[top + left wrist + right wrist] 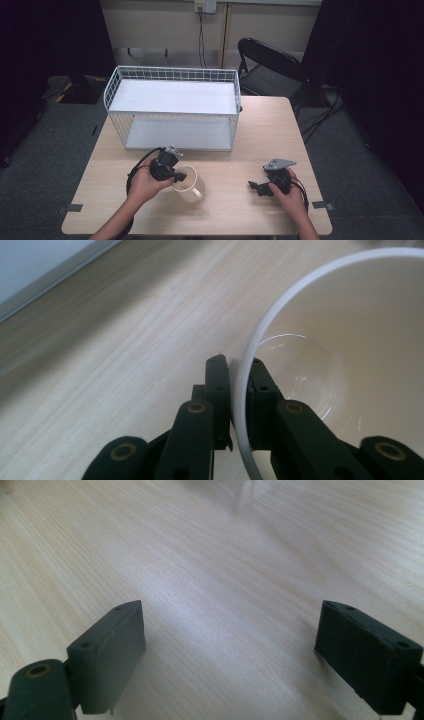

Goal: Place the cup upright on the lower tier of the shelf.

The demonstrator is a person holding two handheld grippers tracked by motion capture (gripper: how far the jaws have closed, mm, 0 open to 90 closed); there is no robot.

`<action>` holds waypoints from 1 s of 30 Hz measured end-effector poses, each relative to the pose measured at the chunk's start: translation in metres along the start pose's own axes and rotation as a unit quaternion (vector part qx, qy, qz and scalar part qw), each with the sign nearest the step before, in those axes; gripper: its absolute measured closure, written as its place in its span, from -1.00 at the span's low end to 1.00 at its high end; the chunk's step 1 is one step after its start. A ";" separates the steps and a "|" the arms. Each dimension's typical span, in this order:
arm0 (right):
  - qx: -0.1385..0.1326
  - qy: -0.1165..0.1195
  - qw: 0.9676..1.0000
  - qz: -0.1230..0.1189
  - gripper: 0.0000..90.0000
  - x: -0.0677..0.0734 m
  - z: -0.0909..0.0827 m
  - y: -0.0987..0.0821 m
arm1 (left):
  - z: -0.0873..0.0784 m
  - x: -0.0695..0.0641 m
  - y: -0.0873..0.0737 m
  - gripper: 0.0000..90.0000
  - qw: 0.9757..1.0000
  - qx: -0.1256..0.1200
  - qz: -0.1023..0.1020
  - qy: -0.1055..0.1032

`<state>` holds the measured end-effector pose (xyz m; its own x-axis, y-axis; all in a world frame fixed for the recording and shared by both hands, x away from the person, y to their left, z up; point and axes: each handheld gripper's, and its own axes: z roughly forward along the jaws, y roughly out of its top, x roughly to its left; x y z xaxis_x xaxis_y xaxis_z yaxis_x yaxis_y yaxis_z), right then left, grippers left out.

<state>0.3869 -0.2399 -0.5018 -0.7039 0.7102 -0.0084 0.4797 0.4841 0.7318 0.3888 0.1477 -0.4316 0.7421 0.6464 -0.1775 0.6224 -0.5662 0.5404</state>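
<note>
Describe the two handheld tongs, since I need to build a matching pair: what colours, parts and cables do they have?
Both are black. The left tongs have a grey three-cornered plate on top and a black cable looping from the body. Their slim jaws show round brass-coloured pivots. The right tongs carry the same grey plate and a black cable; their jaws end in flat rectangular black pads with small holes.

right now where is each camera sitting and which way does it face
High view: above the person's side, looking forward and down on the table, wire rack, both forearms.
Left gripper view: rides the left gripper, jaws clamped on the mug rim.
Right gripper view: rides the right gripper, jaws apart over bare wood.
Shared: high and left views show the mug.
</note>
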 end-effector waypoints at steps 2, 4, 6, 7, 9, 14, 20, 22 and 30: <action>0.000 0.000 1.000 0.000 -0.74 0.000 0.000 0.000 | -0.001 0.004 -0.001 0.85 1.000 -0.004 -0.006 0.004; 0.000 0.000 1.000 0.000 -0.74 0.000 0.000 0.000 | -0.002 0.009 -0.003 0.85 1.000 -0.008 -0.016 0.010; 0.000 0.000 1.000 0.000 -0.74 0.000 0.000 0.000 | -0.003 0.012 -0.004 0.85 1.000 -0.010 -0.023 0.014; 0.000 0.000 1.000 0.000 -0.74 0.000 0.000 0.000 | -0.003 0.014 -0.004 0.85 0.999 -0.013 -0.027 0.018; 0.000 0.000 1.000 0.000 -0.74 0.000 0.000 0.000 | -0.005 0.018 -0.004 0.85 0.999 -0.018 -0.032 0.028; 0.000 0.000 1.000 0.000 -0.74 0.000 0.000 0.000 | -0.008 0.029 -0.006 0.85 0.996 -0.039 -0.057 0.051; 0.000 0.000 1.000 0.000 -0.74 0.000 0.000 0.000 | -0.014 0.043 -0.007 0.85 0.993 -0.049 -0.080 0.067; 0.000 0.000 1.000 0.000 -0.74 0.000 0.000 0.000 | -0.016 0.047 -0.007 0.85 0.992 -0.053 -0.086 0.072; 0.000 0.000 1.000 0.000 -0.74 0.000 0.000 0.000 | -0.020 0.053 -0.008 0.85 0.990 -0.052 -0.089 0.093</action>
<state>0.3869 -0.2399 -0.5018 -0.7040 0.7101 -0.0080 0.4798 0.4839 0.7319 0.4183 0.1970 -0.4293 0.5588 0.8195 -0.1276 0.7029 -0.3863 0.5973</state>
